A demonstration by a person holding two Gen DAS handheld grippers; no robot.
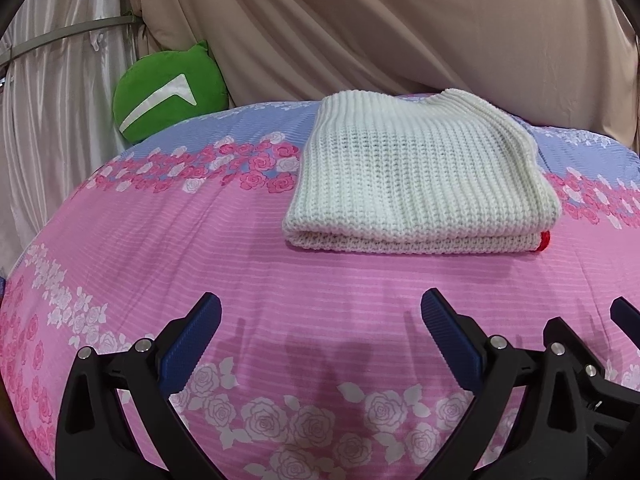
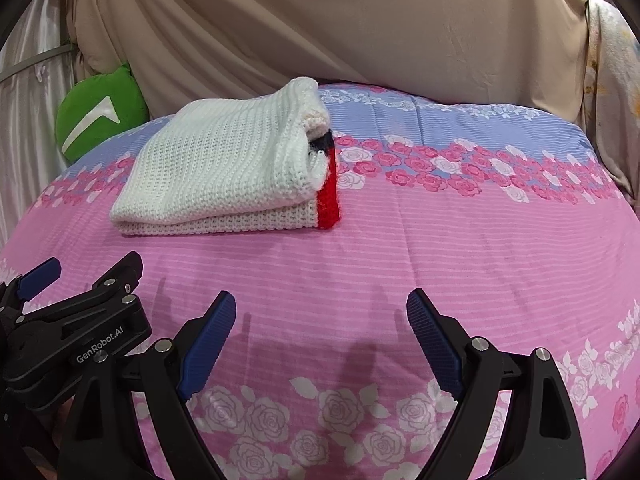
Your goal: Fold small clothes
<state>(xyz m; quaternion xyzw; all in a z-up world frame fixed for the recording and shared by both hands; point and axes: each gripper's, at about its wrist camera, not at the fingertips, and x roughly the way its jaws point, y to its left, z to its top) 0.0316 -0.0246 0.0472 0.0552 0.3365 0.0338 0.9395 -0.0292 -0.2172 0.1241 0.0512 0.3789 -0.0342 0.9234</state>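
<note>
A white knitted garment [image 1: 416, 168] lies folded in a neat stack on the pink flowered bedspread [image 1: 200, 240]. A red and dark stripe shows at its right edge in the right wrist view [image 2: 224, 164]. My left gripper [image 1: 320, 316] is open and empty, held above the bedspread a short way in front of the garment. My right gripper [image 2: 320, 308] is open and empty too, in front and to the right of the garment. The right gripper's fingers [image 1: 624, 316] show at the left view's right edge, and the left gripper's body [image 2: 72, 320] shows at the right view's left edge.
A green plush cushion [image 1: 168, 96] leans against the draped beige curtain [image 1: 400, 20] at the back left. A pale satin curtain [image 1: 52, 100] hangs at the far left. The bedspread turns lavender [image 2: 460, 120] toward the back.
</note>
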